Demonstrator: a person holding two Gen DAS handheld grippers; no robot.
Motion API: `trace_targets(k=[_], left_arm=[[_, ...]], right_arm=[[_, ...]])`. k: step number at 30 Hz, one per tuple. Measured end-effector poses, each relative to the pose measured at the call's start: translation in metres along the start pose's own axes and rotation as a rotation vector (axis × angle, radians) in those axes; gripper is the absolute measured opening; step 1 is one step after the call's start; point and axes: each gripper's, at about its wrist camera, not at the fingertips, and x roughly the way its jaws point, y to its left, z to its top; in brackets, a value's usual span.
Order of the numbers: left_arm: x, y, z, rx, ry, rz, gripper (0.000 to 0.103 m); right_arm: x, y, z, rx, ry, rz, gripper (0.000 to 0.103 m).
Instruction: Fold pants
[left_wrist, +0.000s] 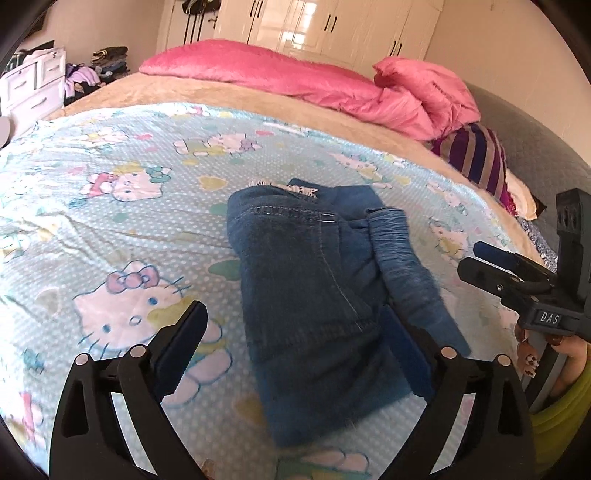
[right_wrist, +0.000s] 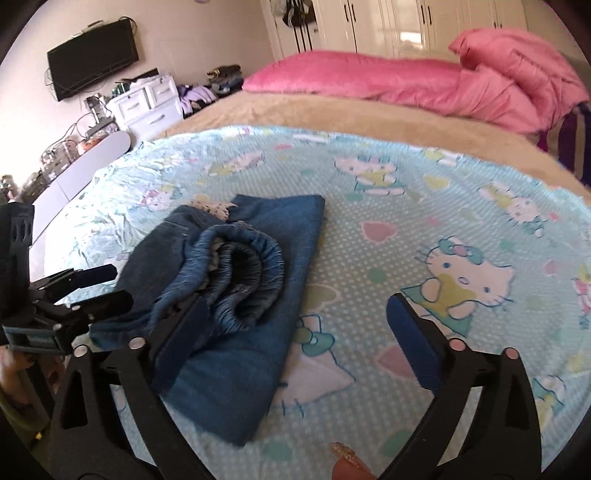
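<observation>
Blue denim pants (left_wrist: 314, 288) lie folded into a compact bundle on the cartoon-cat bedsheet (left_wrist: 122, 206); the elastic waistband (right_wrist: 240, 280) sits on top at the near side. My left gripper (left_wrist: 295, 332) is open, its fingers straddling the near end of the pants just above them, holding nothing. My right gripper (right_wrist: 295, 317) is open too; its left finger (right_wrist: 181, 328) is over the waistband edge and its right finger (right_wrist: 413, 339) is over bare sheet. The right gripper also shows in the left wrist view (left_wrist: 491, 262), and the left gripper in the right wrist view (right_wrist: 96, 288).
A pink duvet (left_wrist: 295, 81) and pink pillow lie at the far side of the bed, with a striped cushion (left_wrist: 476, 158) to the right. White drawers (right_wrist: 147, 103), a wall TV (right_wrist: 92, 55) and wardrobes stand beyond the bed.
</observation>
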Motion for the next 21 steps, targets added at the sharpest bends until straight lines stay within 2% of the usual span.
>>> trace_targets(k=[12,16,21], left_arm=[[-0.068,-0.014,-0.022,0.027,-0.063,0.04,0.099],[-0.087,-0.018,-0.033,0.035,-0.08,0.039,0.099],[-0.098,-0.024,-0.049,0.047,-0.056,0.041,0.099]], right_arm=[[-0.066,0.025,-0.024,-0.036,-0.09,-0.012,0.094],[-0.08,0.03,-0.036,-0.006,-0.096,0.026,0.094],[-0.093,0.042,-0.049,-0.025,-0.09,0.012,0.094]])
